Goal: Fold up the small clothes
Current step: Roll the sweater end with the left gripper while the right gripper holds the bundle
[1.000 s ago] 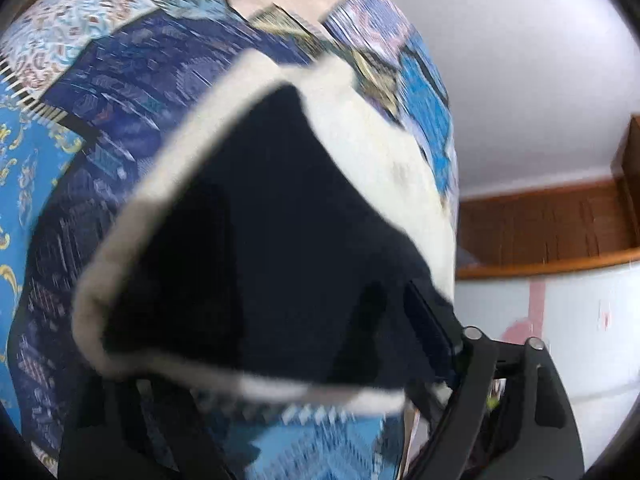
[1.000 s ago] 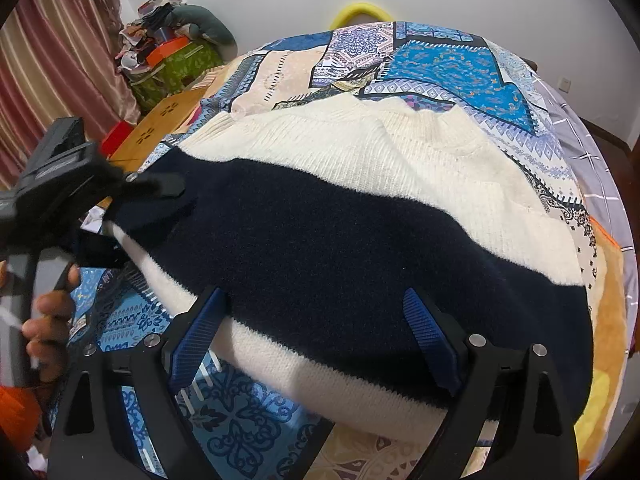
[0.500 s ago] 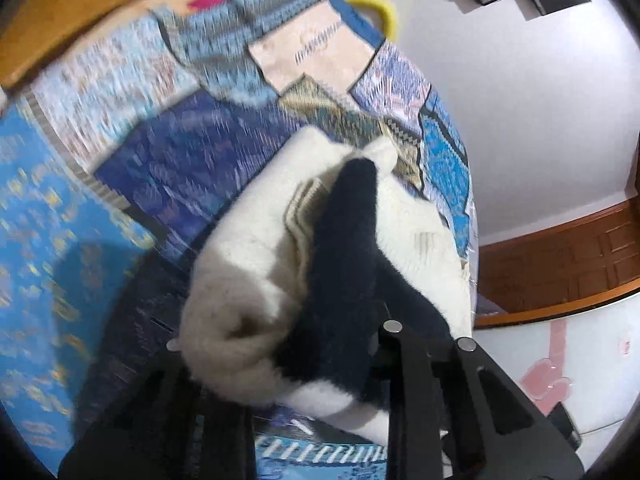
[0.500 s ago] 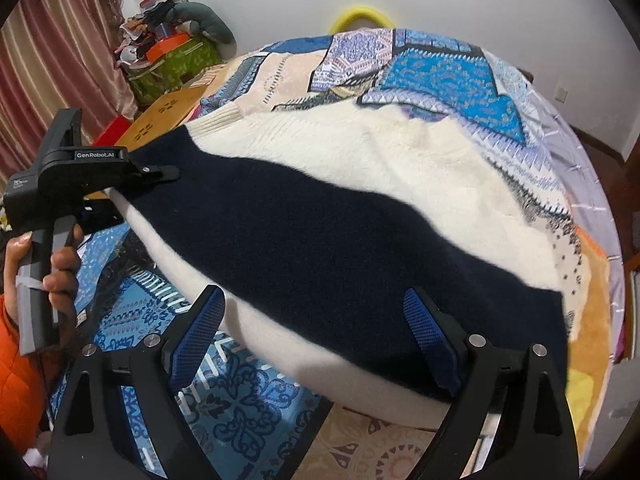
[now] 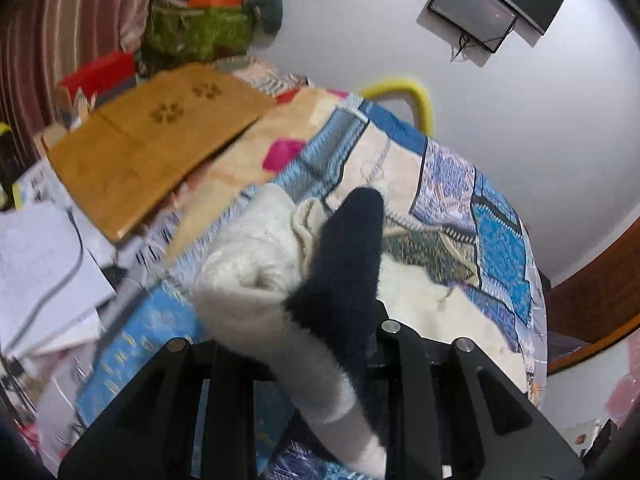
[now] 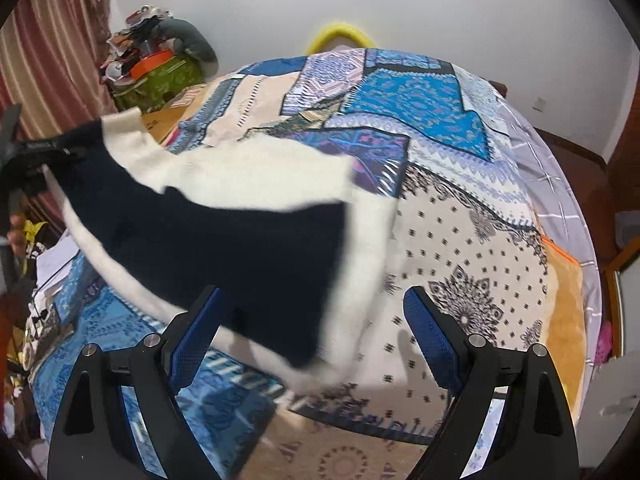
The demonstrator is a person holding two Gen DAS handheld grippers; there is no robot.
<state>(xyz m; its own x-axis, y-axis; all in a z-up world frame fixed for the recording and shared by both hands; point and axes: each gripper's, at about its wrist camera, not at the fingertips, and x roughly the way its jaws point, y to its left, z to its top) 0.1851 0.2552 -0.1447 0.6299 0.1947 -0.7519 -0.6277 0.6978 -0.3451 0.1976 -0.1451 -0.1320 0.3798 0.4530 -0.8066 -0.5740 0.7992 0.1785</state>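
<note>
A cream and navy striped knit sweater (image 6: pixel 224 224) hangs in the air over the patchwork bedspread (image 6: pixel 440 168). My left gripper (image 5: pixel 304 344) is shut on one bunched end of the sweater (image 5: pixel 280 272), which fills its jaws and hides the fingertips. In the right wrist view that gripper (image 6: pixel 36 152) is at the far left, lifting the sweater's end. My right gripper (image 6: pixel 316 328) is open, its blue-padded fingers (image 6: pixel 430 336) spread wide; the sweater's free end hangs blurred just in front of them, not held.
A wooden board (image 5: pixel 152 148) with paw prints and loose papers (image 5: pixel 44 272) lie left of the bed. A cluttered green bag (image 6: pixel 164 72) stands by the striped curtain (image 6: pixel 52 48). A yellow hoop (image 6: pixel 340 34) shows behind the bed.
My left gripper has lifted and pulled the sweater's end up and left. The sweater has come off the bed on the right side, and its free end now swings loose.
</note>
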